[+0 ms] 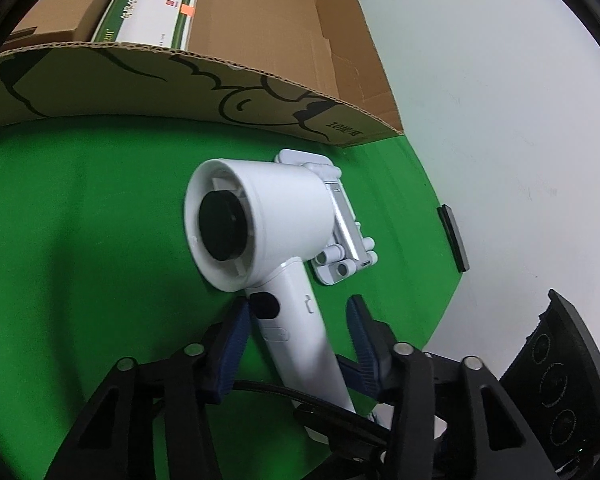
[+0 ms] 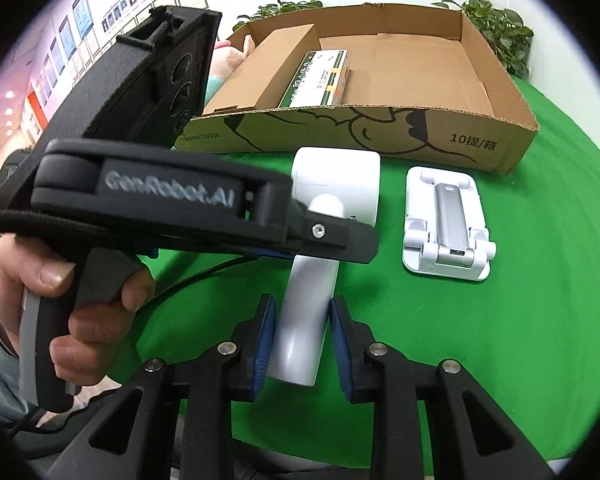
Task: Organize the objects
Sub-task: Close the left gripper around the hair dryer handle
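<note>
A white hair dryer (image 1: 260,220) lies on the green cloth, its handle pointing toward me; it also shows in the right wrist view (image 2: 312,280). My left gripper (image 1: 300,320) is open, its blue pads on either side of the handle with a gap on the right. My right gripper (image 2: 302,320) straddles the handle's end, its pads close to it or touching. The left gripper's body (image 2: 204,216) crosses over the dryer in the right wrist view. A white folding phone stand (image 2: 446,226) lies right of the dryer and also shows in the left wrist view (image 1: 340,232).
An open cardboard box (image 2: 380,140) stands behind the dryer, holding a green-and-white carton (image 2: 320,76) and a brown box (image 2: 272,64). Potted plants (image 2: 496,28) stand behind it. A pink plush toy (image 2: 224,64) sits left of the box. A black bar (image 1: 454,238) lies at the cloth's edge.
</note>
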Motion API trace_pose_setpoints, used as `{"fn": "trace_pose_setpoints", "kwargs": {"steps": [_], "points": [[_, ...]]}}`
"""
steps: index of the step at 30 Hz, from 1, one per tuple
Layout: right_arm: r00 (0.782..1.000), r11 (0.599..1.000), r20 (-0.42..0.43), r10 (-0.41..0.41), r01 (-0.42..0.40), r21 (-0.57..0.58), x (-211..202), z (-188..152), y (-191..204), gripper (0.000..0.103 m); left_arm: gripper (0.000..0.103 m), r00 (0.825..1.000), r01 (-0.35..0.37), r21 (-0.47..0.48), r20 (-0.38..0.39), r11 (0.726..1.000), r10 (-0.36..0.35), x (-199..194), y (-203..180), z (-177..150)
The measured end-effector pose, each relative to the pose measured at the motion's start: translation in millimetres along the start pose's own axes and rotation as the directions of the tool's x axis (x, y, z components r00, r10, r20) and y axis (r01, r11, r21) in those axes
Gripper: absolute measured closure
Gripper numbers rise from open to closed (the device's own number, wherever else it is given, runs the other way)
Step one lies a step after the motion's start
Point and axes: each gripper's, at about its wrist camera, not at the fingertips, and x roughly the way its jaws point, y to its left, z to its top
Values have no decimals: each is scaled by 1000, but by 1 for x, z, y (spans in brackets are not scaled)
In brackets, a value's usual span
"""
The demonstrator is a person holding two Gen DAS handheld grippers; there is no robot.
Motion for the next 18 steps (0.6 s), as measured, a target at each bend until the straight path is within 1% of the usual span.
{"fn": "trace_pose_setpoints", "kwargs": {"steps": [1,2,10,11,13,14,16,18], "points": [[1000,1000,1,-1,1,5,-1,-1,0,77,67,1000,-7,-7,1,1000,7,-1,1,0],[1000,1000,2,-1,1,7,-1,-1,1,77,68,1000,-5,-13,3,1000,6,-1,4,0],[1000,1000,-5,3,-3,30,-5,-6,3,77,68,1000,7,-55,-1,998,-7,-7,7,7],[1000,999,-6,12,-12,46,-4,-4,0,77,67,1000,11,-66,-3,998,-11,-9,8,8],[999,997,-3,34,-34,76,-9,-7,-5,78,67,1000,18,-81,-4,997,-18,-11,8,11],[998,993,-2,57,-57,99,-10,-8,-9,78,67,1000,19,-87,-5,996,-19,-12,8,13],[992,980,-1,130,-128,155,-10,-11,-16,78,67,1000,17,-92,-5,996,-18,-15,7,15],[990,978,1,139,-137,159,-11,-13,-16,78,67,1000,19,-101,-6,995,-20,-17,6,18]]}}
